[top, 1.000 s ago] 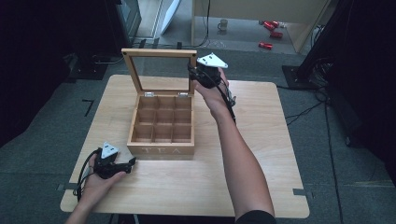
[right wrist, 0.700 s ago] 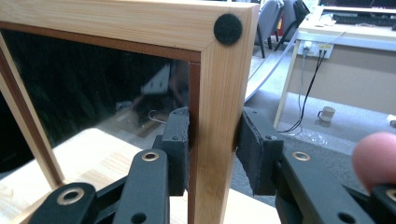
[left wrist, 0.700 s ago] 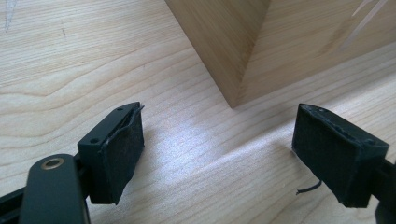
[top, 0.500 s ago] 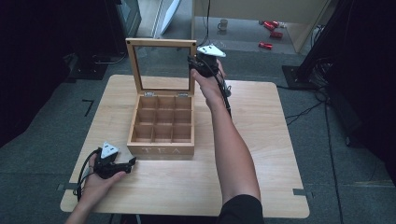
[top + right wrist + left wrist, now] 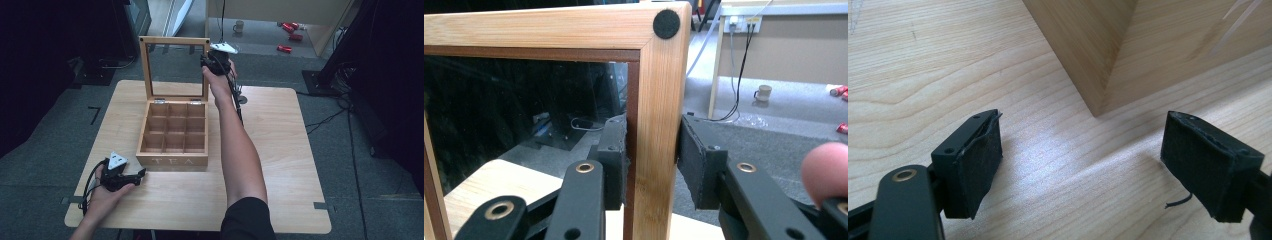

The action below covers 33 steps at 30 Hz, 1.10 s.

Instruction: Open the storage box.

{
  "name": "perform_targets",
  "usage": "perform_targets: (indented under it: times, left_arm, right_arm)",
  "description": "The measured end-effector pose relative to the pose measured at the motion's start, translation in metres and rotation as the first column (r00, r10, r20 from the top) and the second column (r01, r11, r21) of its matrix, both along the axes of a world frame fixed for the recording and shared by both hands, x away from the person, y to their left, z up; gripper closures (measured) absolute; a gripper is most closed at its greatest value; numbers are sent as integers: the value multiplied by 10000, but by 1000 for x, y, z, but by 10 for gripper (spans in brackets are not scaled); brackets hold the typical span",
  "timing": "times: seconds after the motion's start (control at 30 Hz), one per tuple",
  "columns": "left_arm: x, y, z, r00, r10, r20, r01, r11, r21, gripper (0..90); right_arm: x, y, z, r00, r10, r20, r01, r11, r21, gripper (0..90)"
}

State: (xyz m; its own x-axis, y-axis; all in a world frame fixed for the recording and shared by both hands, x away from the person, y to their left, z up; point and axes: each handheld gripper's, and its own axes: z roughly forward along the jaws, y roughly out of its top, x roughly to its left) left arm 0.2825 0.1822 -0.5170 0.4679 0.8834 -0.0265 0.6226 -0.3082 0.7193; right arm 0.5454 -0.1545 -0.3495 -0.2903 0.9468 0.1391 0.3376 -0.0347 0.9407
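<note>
Glass-paned bamboo lid [image 5: 173, 67] now swung upright, right gripper [image 5: 212, 61] jaws clamping its frame; left gripper [image 5: 131, 177] jaws wide

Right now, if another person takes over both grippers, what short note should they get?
Right gripper: shut on the right side rail of the tea box lid, which stands upright and fully open.
Left gripper: open, holding nothing, low over the table by the front left corner of the tea box.
The box sits mid-table; its nine compartments look empty.
Done: lid is raised.
Left: probably let go of the lid, checking that it stands by itself. What goes in the box cannot be told.
</note>
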Motion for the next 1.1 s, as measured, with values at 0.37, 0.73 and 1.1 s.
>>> perform_targets:
  times: [0.37,0.73,1.1]
  left_arm:
    - [2,-1,0,10000,-40,-20,40,10000,-8,172]
    - [2,-1,0,10000,-17,-15,17,10000,24,174]
    - [2,-1,0,10000,-1,-20,1,10000,16,177]
  right_arm:
    - [-5,-1,3,9999,108,-121,-111,9997,-200,416]
    - [-41,-11,15,9991,397,-141,-404,9975,-573,96]
    - [-88,-39,15,9991,367,-201,-373,9988,-305,96]
